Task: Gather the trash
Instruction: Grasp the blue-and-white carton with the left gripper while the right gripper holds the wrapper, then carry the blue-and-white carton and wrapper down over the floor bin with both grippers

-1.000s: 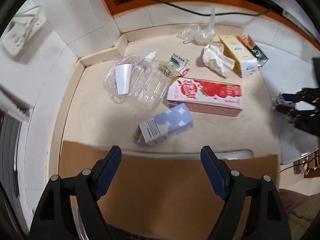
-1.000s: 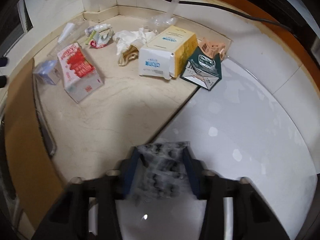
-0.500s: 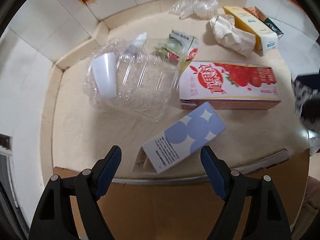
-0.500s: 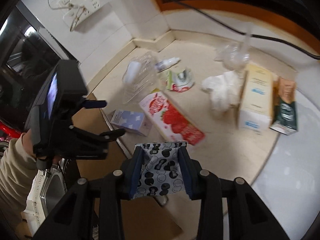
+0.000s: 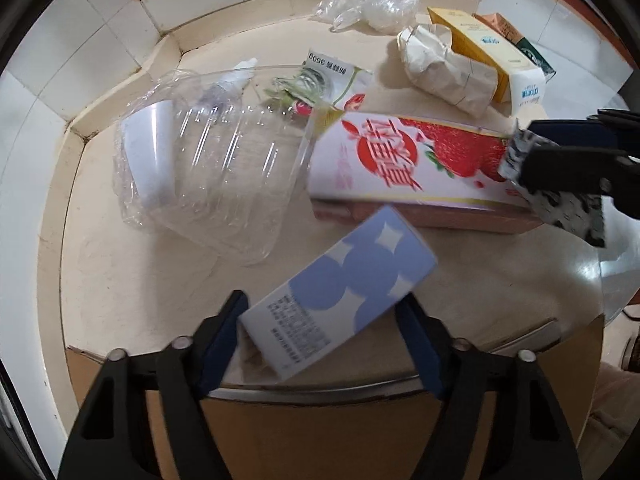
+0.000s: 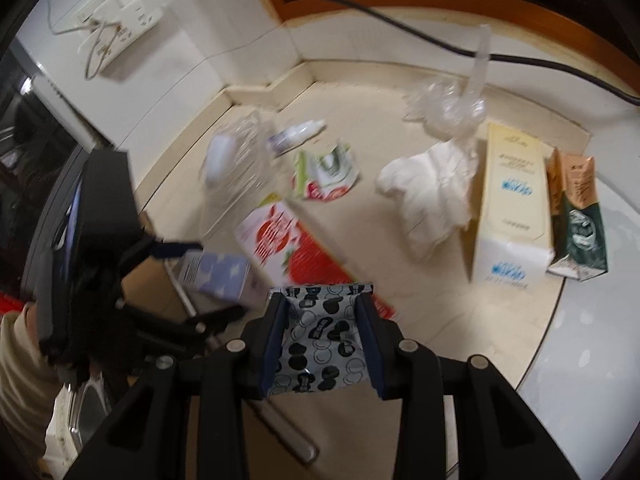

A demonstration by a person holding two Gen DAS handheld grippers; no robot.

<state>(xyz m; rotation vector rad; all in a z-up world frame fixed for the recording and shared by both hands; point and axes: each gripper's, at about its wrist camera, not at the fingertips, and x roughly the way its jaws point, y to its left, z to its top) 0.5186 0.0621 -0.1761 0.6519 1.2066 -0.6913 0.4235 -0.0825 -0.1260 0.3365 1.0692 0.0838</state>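
While the trash lies scattered across the cream desk (image 5: 132,280), each piece looks likely to handle differently. Farthest left, the clear plastic bottle (image 5: 212,168) lies on its side; it is probably very light, springy and slick, so a pinch at the neck or a crease should hold better than the round belly. Next, the blue-and-white carton (image 5: 340,292) sits at the near edge between the fingers of the left claw (image 5: 324,344), whose jaws have just been closing around it; whether the pads already press its sides is hard to tell through the blur. It seems an empty, light paperboard box that dents easily, best taken across its narrow flat faces. Beyond it the strawberry carton (image 5: 416,160) lies flat, stiff-sided but likely too wide except across its thin edge. Further right lie a crumpled paper wad (image 5: 444,68), soft and easy to grab anywhere, and a yellow box (image 5: 484,44). At the far right, the right claw (image 6: 322,340) pinches a black-and-white patterned wrapper (image 6: 320,344), thin and floppy, held over the desk's near edge.
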